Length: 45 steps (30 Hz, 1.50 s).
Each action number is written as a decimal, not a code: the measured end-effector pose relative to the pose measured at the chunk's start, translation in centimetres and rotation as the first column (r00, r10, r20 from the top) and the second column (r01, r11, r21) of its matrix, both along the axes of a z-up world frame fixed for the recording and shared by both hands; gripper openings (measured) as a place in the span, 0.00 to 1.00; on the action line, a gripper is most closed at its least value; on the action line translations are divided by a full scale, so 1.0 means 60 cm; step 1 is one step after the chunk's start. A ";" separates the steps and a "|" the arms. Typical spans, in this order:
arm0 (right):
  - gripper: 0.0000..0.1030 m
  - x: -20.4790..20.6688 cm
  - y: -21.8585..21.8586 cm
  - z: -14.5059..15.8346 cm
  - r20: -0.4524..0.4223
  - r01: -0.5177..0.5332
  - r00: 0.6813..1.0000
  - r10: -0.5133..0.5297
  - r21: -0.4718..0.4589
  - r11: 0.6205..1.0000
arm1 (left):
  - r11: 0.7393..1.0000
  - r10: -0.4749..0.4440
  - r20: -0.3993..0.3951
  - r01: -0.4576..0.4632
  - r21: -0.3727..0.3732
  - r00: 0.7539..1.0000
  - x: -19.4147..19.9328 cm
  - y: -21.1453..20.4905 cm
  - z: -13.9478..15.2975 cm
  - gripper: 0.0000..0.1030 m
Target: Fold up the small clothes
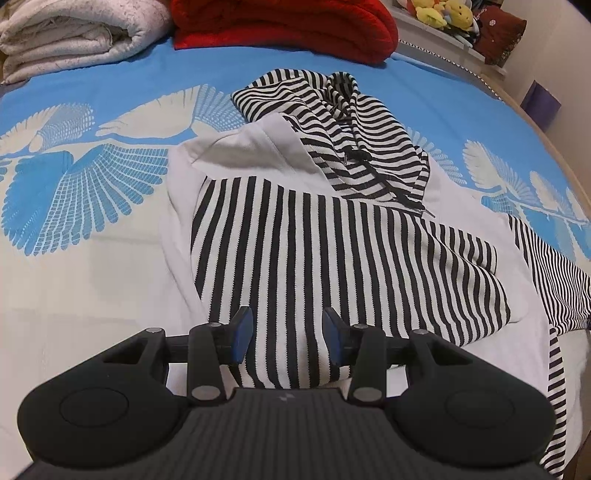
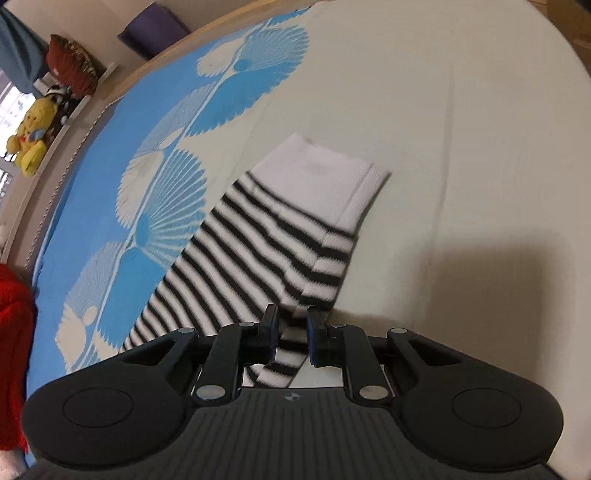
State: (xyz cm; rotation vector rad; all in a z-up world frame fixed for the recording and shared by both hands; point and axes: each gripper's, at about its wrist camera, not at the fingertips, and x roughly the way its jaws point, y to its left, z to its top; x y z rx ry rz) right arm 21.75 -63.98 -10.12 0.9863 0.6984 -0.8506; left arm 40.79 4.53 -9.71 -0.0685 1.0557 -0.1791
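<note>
A black-and-white striped hoodie (image 1: 332,240) with white panels lies spread on the bed, its hood (image 1: 332,122) at the far end. My left gripper (image 1: 287,332) is at the near hem, shut on a bunched fold of the striped cloth that fills the gap between its blue pads. One striped sleeve (image 1: 554,277) trails off to the right. In the right wrist view that sleeve (image 2: 258,240) stretches ahead over the bed and ends in a white cuff (image 2: 332,177). My right gripper (image 2: 291,332) is shut on the sleeve's near part, with a narrow strip pinched between the fingers.
The bedspread (image 1: 92,266) is blue and cream with a fan print. A folded white quilt (image 1: 66,37) and a red blanket (image 1: 288,26) lie at the far end. Plush toys (image 2: 33,136) sit on a shelf beyond the bed's wooden edge (image 2: 92,110).
</note>
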 end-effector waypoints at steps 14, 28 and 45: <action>0.27 -0.003 -0.017 0.001 -0.016 0.051 0.999 -0.051 -0.021 0.998 | 1.000 0.006 -0.012 -0.006 -0.013 1.000 0.002 0.000 -0.004 0.46; 0.06 0.105 0.174 0.138 -0.030 -0.110 0.994 0.109 -0.485 0.868 | 0.992 0.113 -0.001 -0.113 -0.065 0.994 0.004 0.071 0.020 0.46; 0.13 0.156 0.692 0.160 -0.022 -0.895 0.377 0.926 -0.267 0.358 | 0.957 0.234 -0.015 -0.233 -0.175 0.972 0.014 0.149 0.045 0.46</action>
